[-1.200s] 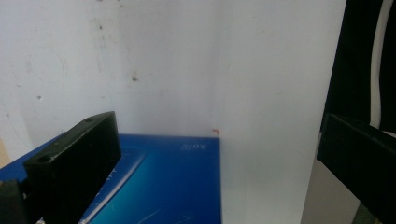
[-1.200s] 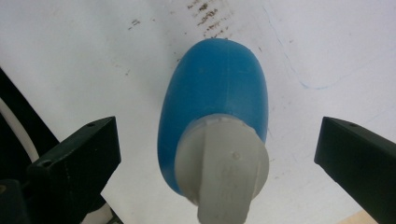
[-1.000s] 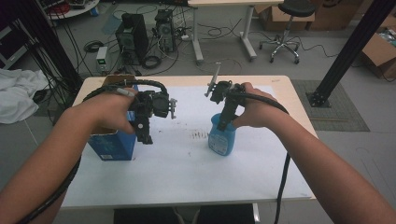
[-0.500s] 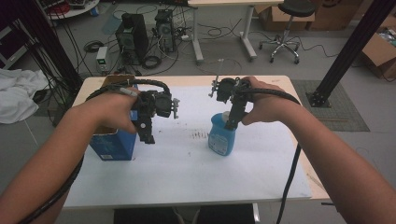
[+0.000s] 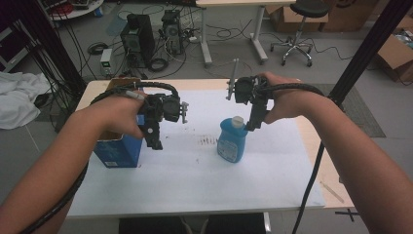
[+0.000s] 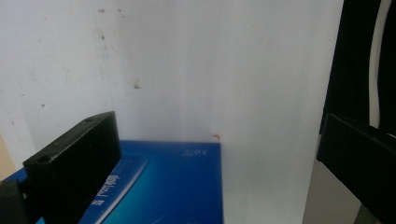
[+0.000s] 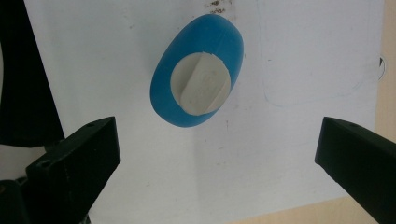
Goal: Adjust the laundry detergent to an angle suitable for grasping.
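A blue box (image 5: 116, 150) stands on the left of the white table (image 5: 195, 185). My left gripper (image 5: 155, 141) hangs at the box's right edge, pointing down, jaws open and holding nothing. In the left gripper view the blue box (image 6: 163, 186) lies below the open left gripper (image 6: 215, 135). A blue bottle (image 5: 231, 144) with a white cap (image 5: 237, 121) stands upright mid-table. My right gripper (image 5: 254, 124) hovers just right of the cap, open. From above, the blue bottle (image 7: 198, 70) and its cap (image 7: 201, 84) sit ahead of the open right gripper (image 7: 217, 135), a little left of centre.
Small red marks (image 5: 207, 141) stain the table between box and bottle. Behind the table, computer towers (image 5: 139, 34), cables and an office chair (image 5: 297, 29) are on the floor. A black pole (image 5: 370, 44) rises at the right, and white cloth (image 5: 17, 105) lies at the left.
My right gripper has drifted slightly right and away from above the bottle cap. The left gripper, the box and the bottle have stayed in place.
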Demonstrator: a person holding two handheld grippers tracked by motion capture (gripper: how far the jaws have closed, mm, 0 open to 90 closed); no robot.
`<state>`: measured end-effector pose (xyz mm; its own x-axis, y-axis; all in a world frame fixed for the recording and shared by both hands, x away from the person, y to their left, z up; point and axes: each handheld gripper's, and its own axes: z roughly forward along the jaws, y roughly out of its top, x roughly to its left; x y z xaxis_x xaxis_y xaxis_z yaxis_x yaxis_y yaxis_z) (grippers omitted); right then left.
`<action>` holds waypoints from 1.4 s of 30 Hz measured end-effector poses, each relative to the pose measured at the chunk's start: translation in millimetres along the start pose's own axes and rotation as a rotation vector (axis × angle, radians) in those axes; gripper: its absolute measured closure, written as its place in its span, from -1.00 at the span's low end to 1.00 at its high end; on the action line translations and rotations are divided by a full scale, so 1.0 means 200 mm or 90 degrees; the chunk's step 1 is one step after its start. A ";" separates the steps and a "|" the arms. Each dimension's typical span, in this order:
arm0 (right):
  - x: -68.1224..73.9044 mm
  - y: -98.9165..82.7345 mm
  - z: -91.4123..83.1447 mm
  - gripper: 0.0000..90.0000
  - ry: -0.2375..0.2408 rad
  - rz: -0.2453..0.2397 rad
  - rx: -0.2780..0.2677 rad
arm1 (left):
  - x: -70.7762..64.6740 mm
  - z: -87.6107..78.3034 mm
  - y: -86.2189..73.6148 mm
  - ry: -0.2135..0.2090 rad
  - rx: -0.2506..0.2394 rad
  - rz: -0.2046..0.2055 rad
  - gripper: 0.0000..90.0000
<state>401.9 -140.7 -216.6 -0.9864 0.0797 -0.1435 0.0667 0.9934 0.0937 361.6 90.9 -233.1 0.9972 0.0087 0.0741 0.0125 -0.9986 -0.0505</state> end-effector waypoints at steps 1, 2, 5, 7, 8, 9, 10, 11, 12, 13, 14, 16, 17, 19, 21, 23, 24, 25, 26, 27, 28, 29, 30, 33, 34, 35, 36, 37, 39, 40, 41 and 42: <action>0.00 0.00 0.00 -1.00 0.000 -0.003 0.000 | 0.00 0.00 0.00 0.002 -0.001 -0.001 -1.00; -0.01 0.00 0.00 -1.00 0.002 -0.006 -0.002 | 0.00 0.00 -0.01 0.001 0.000 -0.002 -1.00; -0.02 -0.01 0.00 -1.00 0.004 -0.010 0.000 | 0.00 0.00 -0.01 0.001 -0.002 -0.005 -1.00; -0.02 -0.02 -0.01 -1.00 0.011 -0.012 -0.002 | 0.00 0.00 -0.02 0.001 -0.003 -0.009 -1.00; -0.02 -0.02 -0.01 -1.00 0.011 -0.011 0.000 | 0.00 0.00 -0.02 0.001 -0.001 -0.009 -1.00; -0.02 -0.02 -0.01 -1.00 0.013 -0.011 0.000 | 0.00 -0.01 -0.02 0.004 -0.002 -0.009 -1.00; -0.02 -0.03 -0.01 -1.00 0.014 -0.013 0.001 | 0.00 -0.01 -0.02 0.003 -0.006 -0.009 -1.00; -0.02 -0.03 -0.01 -1.00 0.015 -0.011 0.002 | 0.00 -0.01 -0.02 0.004 -0.006 -0.008 -1.00; -0.02 -0.03 -0.02 -1.00 0.013 -0.010 0.002 | -0.01 -0.01 -0.02 0.004 -0.006 -0.007 -1.00; -0.02 -0.03 -0.02 -1.00 0.017 -0.011 0.000 | -0.01 -0.01 -0.01 0.004 -0.003 -0.007 -1.00; -0.02 -0.04 -0.02 -1.00 0.016 -0.011 -0.001 | -0.01 -0.01 -0.01 0.005 -0.001 -0.006 -1.00; -0.02 -0.04 -0.03 -1.00 0.015 -0.011 -0.001 | -0.01 -0.01 -0.01 0.005 -0.004 -0.003 -1.00; -0.02 -0.04 -0.04 -1.00 0.013 -0.012 -0.002 | -0.01 -0.02 -0.01 0.007 -0.003 -0.003 -1.00; -0.02 -0.03 -0.04 -1.00 0.013 -0.012 -0.002 | -0.01 -0.01 -0.02 0.006 -0.006 -0.006 -1.00; -0.03 -0.03 -0.04 -1.00 0.010 -0.012 0.002 | -0.01 -0.01 -0.02 0.008 -0.006 -0.006 -1.00; -0.03 -0.02 -0.05 -1.00 0.009 -0.013 0.002 | -0.01 -0.01 -0.03 0.006 -0.009 -0.007 -1.00; -0.03 -0.02 -0.05 -1.00 0.009 -0.012 0.003 | -0.01 0.00 -0.04 0.007 -0.006 -0.009 -1.00; -0.03 -0.02 -0.05 -1.00 0.006 -0.014 0.005 | -0.01 0.00 -0.04 0.005 -0.006 -0.010 -1.00; -0.03 -0.02 -0.05 -1.00 0.006 -0.013 0.004 | -0.01 0.00 -0.04 0.005 -0.007 -0.011 -1.00; -0.03 -0.01 -0.06 -1.00 0.006 -0.012 0.002 | -0.01 0.00 -0.05 0.004 -0.006 -0.013 -1.00; -0.03 -0.01 -0.06 -1.00 0.004 -0.011 0.002 | -0.01 0.00 -0.05 0.003 -0.008 -0.014 -1.00; -0.03 -0.01 -0.06 -1.00 0.005 -0.012 -0.001 | -0.01 -0.01 -0.05 0.002 -0.008 -0.013 -1.00; -0.03 -0.01 -0.06 -1.00 0.007 -0.011 -0.003 | 0.00 -0.01 -0.05 0.001 -0.007 -0.012 -1.00; -0.04 -0.02 -0.06 -1.00 0.009 -0.009 0.000 | 0.02 -0.01 -0.05 0.003 -0.003 -0.014 -1.00; -0.05 -0.02 -0.05 -1.00 0.009 -0.007 0.002 | 0.02 -0.01 -0.05 0.004 -0.006 -0.014 -1.00; -0.05 -0.02 -0.05 -1.00 0.008 -0.005 0.003 | 0.03 -0.02 -0.05 0.006 -0.004 -0.013 -1.00; -0.05 -0.03 -0.05 -1.00 0.007 -0.003 0.003 | 0.03 -0.02 -0.05 0.008 -0.008 -0.012 -1.00; -0.06 -0.03 -0.05 -1.00 0.008 -0.001 0.003 | 0.03 -0.02 -0.04 0.008 -0.009 -0.011 -1.00; -0.06 -0.04 -0.05 -1.00 0.006 0.001 0.005 | 0.03 -0.02 -0.04 0.010 -0.013 -0.012 -1.00; -0.06 -0.04 -0.05 -1.00 0.007 0.001 0.001 | 0.03 -0.02 -0.04 0.010 -0.012 -0.011 -1.00; -0.06 -0.04 -0.05 -1.00 0.007 0.002 0.002 | 0.03 -0.01 -0.04 0.010 -0.014 -0.012 -1.00; -0.06 -0.04 -0.05 -1.00 0.006 0.003 0.006 | 0.02 -0.02 -0.04 0.006 -0.012 -0.010 -1.00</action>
<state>412.5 -149.8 -205.1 -0.9875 0.0830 -0.1342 0.0719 0.9937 0.0856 366.2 98.3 -229.4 0.9961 0.0247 0.0844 0.0273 -0.9992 -0.0298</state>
